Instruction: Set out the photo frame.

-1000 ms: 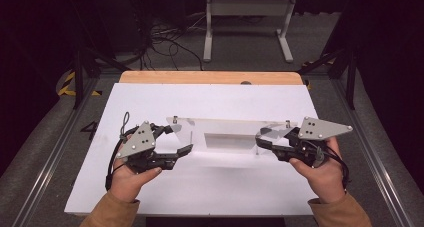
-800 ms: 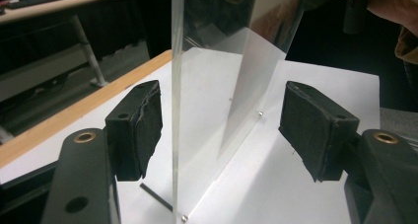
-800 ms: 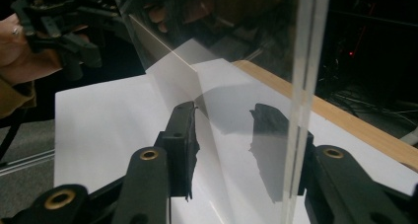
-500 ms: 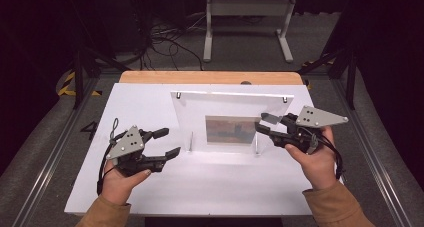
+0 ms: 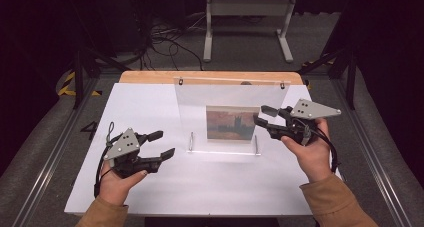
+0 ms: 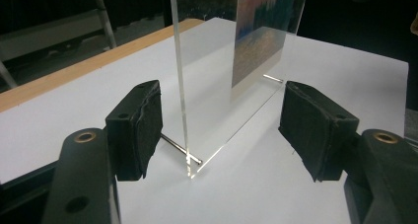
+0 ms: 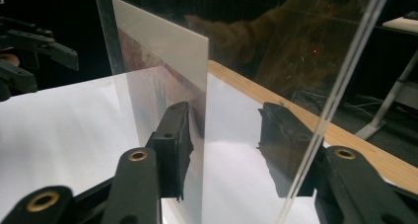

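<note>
Claws both gape: left claw (image 5: 165,143) low beside the upright acrylic frame (image 5: 227,93), right claw (image 5: 262,115), just widening, straddling its edge.

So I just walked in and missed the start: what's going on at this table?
A person is setting up a clear picture stand with a small landscape picture in it, upright on the white table. The right gripper sits at the stand's right edge; its jaws have just been opening, with the panel between them. The left gripper is open and apart from the stand, to its left.
</note>
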Tool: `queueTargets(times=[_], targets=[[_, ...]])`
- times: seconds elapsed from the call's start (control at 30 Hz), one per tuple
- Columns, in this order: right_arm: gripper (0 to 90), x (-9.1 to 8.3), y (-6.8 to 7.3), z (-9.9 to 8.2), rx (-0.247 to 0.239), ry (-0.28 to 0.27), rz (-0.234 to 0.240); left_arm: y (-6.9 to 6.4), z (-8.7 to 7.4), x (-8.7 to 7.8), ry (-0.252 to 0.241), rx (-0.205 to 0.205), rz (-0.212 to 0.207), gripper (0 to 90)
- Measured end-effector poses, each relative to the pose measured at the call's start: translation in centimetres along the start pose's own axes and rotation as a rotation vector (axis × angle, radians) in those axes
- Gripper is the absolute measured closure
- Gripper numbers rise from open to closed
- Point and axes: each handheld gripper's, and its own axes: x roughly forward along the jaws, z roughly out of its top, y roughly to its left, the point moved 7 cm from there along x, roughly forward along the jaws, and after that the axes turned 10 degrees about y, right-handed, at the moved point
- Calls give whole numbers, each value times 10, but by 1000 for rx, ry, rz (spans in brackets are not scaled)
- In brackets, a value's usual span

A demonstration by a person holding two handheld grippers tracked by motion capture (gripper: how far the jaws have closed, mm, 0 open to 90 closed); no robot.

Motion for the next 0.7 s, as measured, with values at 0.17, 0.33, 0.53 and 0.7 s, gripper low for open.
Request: queueTargets(times=[0.17, 0.33, 0.53, 0.7], targets=[[471, 7, -8, -2, 16, 13, -21, 3, -4, 0, 7, -12, 9, 332], [385, 10, -14, -2, 38, 14, -44, 4, -6, 1, 8, -22, 2, 331], [310, 12, -17, -3, 49, 23, -57, 4, -8, 3, 10, -29, -9, 328], [245, 7, -21, -5, 63, 31, -88, 6, -9, 2, 6, -32, -9, 324]])
